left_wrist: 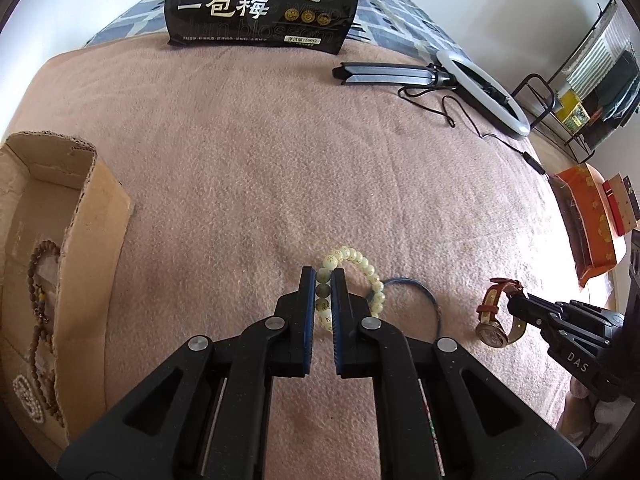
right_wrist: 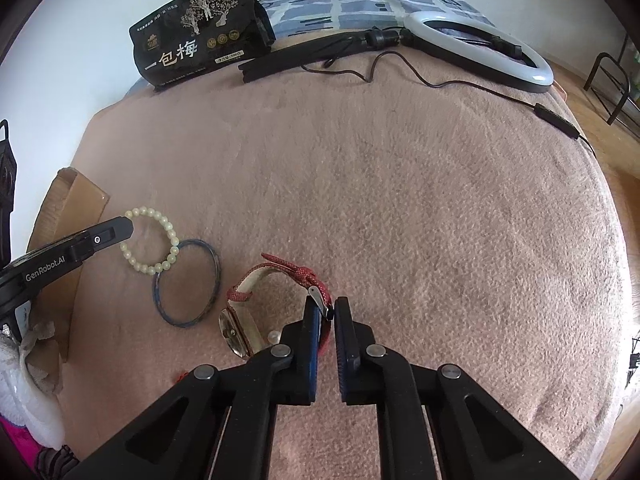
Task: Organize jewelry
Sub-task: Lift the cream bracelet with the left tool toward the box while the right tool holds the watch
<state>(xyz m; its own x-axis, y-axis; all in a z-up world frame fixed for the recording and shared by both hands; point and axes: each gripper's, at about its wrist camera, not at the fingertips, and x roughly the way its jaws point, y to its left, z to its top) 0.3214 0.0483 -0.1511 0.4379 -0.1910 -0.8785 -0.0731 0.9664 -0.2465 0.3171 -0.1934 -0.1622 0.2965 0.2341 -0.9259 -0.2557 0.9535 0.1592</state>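
In your left wrist view, your left gripper [left_wrist: 323,280] is clamped on the bead bracelet [left_wrist: 356,280]: a few beads sit between the two fingers [left_wrist: 307,300], and the rest of the loop curves out to the right over the pink blanket [left_wrist: 248,168]. The blue bangle [left_wrist: 430,300] lies just beside it, its near edge under the beads. Further right, your right gripper [left_wrist: 510,300] pinches the watch [left_wrist: 496,316] by its strap. At the left edge stands the box [left_wrist: 100,208], with brown beads and a pearl piece inside.

In your right wrist view, your right gripper [right_wrist: 327,304] is closed on the red strap near the buckle; the watch [right_wrist: 240,328] face hangs to the left of the fingers [right_wrist: 311,320]. Your left gripper [right_wrist: 126,226] holds the bracelet [right_wrist: 160,240] at its left side, with the bangle [right_wrist: 188,284] touching that loop's lower right.
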